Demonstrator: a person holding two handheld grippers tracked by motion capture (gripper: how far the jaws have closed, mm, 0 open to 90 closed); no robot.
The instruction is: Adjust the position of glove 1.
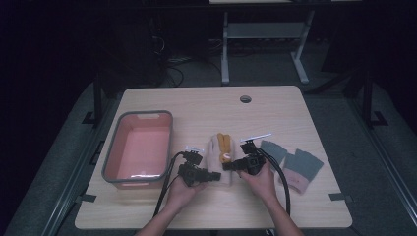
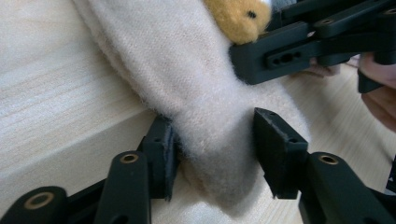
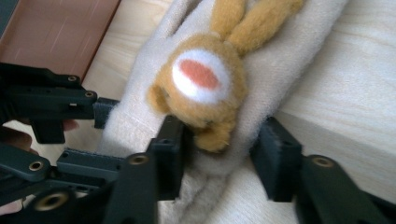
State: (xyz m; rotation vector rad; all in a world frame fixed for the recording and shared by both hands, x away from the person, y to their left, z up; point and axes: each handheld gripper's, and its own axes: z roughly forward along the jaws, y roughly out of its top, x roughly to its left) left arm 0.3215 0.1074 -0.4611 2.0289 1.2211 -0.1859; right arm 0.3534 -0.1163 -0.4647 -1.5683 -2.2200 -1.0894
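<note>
A cream knitted glove [image 1: 214,156] with a yellow plush animal [image 1: 224,143] on it lies mid-table. My left gripper [image 1: 217,176] comes at its near end from the left. In the left gripper view my left gripper [image 2: 215,154] has both pads against the glove's cream cuff [image 2: 205,116], which bunches between them. My right gripper [image 1: 227,166] reaches in from the right. In the right gripper view my right gripper [image 3: 219,154] has one pad on the plush animal [image 3: 201,88] and the other against the cream fabric [image 3: 280,60]. The other gripper [image 2: 289,51] [image 3: 60,107] shows close by in each gripper view.
A pink bin with a grey rim [image 1: 114,147] stands at the left of the table. Two grey gloves with pink cuffs [image 1: 295,167] lie to the right of my right hand. A round cable hole [image 1: 245,99] sits near the far edge.
</note>
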